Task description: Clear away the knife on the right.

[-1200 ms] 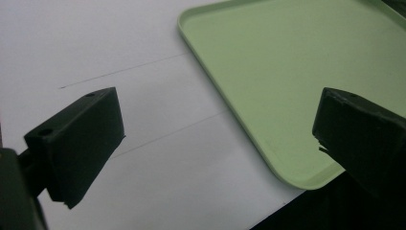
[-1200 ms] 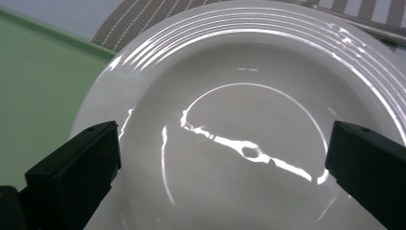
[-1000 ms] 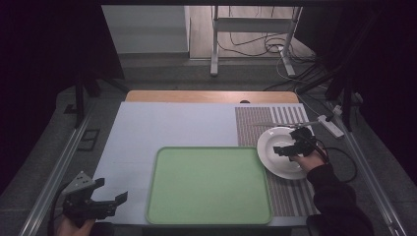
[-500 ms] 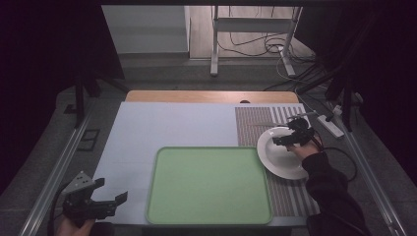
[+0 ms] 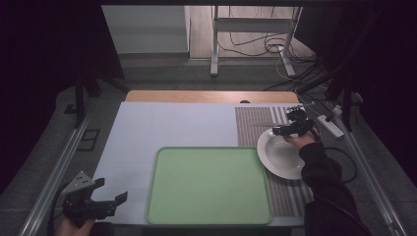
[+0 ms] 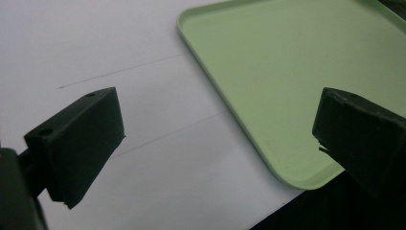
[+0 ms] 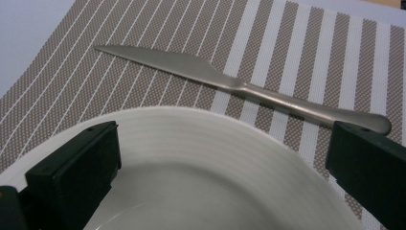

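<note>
The right gripper (image 5: 290, 129), jaws spread wide and empty, hovers over the far rim of a round white ceramic plate (image 7: 201, 163). A silver metal table knife (image 7: 230, 84) lies just beyond on the brown striped woven placemat (image 7: 158, 28). The left gripper (image 5: 98, 201), also wide open, sits near the pale green plastic tray (image 6: 287, 72).

1 knife (image 7: 239, 86), 1 plate (image 5: 280, 157), 1 tray (image 5: 209, 184), 1 placemat (image 5: 251, 123).

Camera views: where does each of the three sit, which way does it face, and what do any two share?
High view: above the person's side, looking forward and down on the table; forearms and both tongs, left and right.
Left gripper view: rides the left tongs, open jaws, facing the green tray.
Right gripper view: rides the right tongs, open jaws over the white plate, knife beyond on the striped mat.
Shared: tray and plate also appear in the high view.
</note>
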A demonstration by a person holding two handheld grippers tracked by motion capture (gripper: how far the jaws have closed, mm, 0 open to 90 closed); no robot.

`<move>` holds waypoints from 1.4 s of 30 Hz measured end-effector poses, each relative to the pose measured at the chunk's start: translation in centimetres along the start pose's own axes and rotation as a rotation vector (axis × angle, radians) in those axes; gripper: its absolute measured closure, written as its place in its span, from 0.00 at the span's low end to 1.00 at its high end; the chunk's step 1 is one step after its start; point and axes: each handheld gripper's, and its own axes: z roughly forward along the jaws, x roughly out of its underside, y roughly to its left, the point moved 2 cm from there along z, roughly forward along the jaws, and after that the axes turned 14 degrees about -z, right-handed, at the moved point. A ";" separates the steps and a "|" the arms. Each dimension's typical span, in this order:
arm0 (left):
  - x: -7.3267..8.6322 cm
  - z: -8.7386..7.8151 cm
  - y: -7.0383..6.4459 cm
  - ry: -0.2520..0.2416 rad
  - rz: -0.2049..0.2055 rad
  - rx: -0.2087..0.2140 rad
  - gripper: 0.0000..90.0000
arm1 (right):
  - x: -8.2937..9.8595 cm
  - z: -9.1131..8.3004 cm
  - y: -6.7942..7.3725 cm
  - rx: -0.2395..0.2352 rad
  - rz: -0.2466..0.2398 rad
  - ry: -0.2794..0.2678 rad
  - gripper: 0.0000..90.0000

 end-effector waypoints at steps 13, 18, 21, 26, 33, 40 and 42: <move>0.0 0.0 0.0 0.001 -0.002 0.003 0.04 | -1.6 1.0 -2.5 0.022 -0.009 -0.008 0.52; 0.0 0.0 0.1 0.000 -0.002 0.004 0.04 | -1.8 2.2 -3.6 -0.042 -0.023 0.029 0.82; 0.0 0.0 0.1 -0.001 -0.002 0.004 0.04 | -1.9 2.4 -3.9 -0.054 -0.033 0.030 0.91; 0.0 0.0 0.1 0.000 -0.002 0.004 0.04 | -2.0 3.4 -4.9 -0.055 -0.026 0.040 1.00; 0.0 0.0 0.1 -0.001 -0.002 0.005 0.04 | -2.0 4.9 -6.1 -0.007 0.000 0.064 1.00; 0.0 -0.1 0.1 -0.003 -0.004 0.008 0.04 | -0.6 5.5 -7.3 0.036 0.013 0.128 1.00; 0.0 -0.1 0.1 -0.003 0.000 0.007 0.04 | -0.2 5.3 -7.8 0.036 0.031 0.119 1.00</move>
